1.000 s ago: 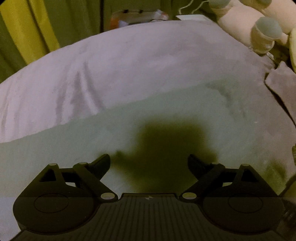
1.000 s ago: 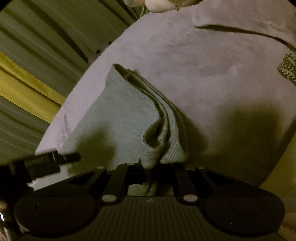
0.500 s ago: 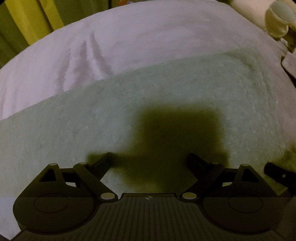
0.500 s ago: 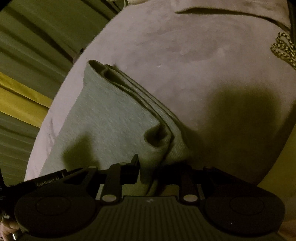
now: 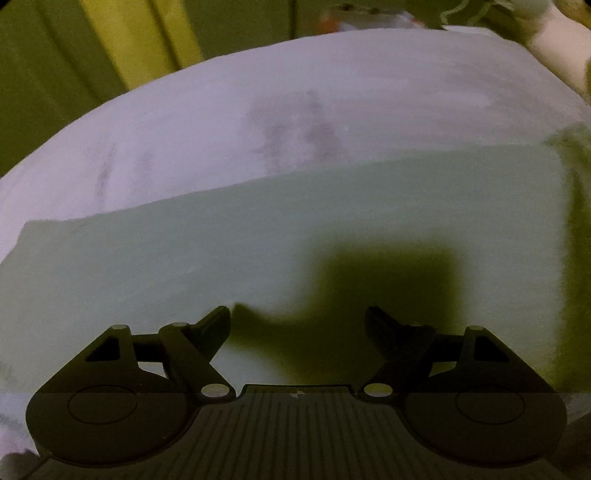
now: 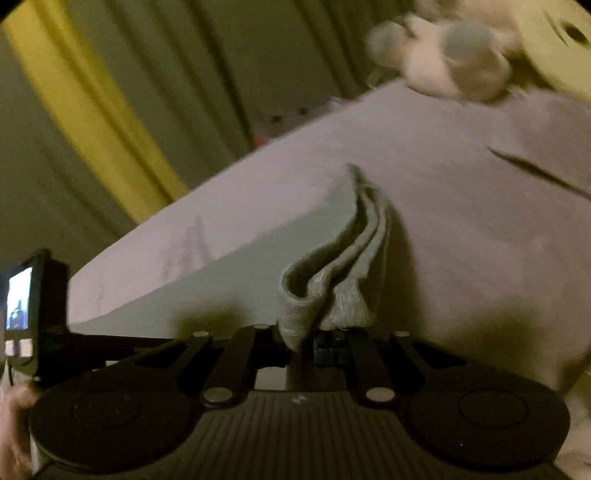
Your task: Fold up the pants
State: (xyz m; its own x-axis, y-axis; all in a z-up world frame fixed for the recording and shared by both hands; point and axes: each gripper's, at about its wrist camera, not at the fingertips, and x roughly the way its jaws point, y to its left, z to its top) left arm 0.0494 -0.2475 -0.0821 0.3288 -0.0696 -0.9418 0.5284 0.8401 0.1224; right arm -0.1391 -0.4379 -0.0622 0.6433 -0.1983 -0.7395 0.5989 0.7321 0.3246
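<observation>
Grey pants (image 5: 221,251) lie flat in a long folded strip on the lilac bed sheet (image 5: 332,92). My left gripper (image 5: 297,314) hovers just above them. Its jaws stand wide and are closing, with only flat cloth below and nothing pinched between them. In the right wrist view, my right gripper (image 6: 303,341) pinches the layered end of the pants (image 6: 325,266); its jaws are closing tight on the cloth. That end is lifted off the sheet, and its folds hang open toward the camera.
Yellow and green curtains (image 5: 147,29) hang behind the bed's far edge. A pale plush toy (image 6: 443,62) and a flap of lilac bedding (image 6: 535,173) lie at the far right. At the left edge a hand (image 6: 11,413) holds the left gripper's body (image 6: 37,306).
The left gripper slid along the pants, so their left end now shows, and its jaws narrowed a little. The right gripper rose and rolled, lifting the pants' end; the plush toy came into view.
</observation>
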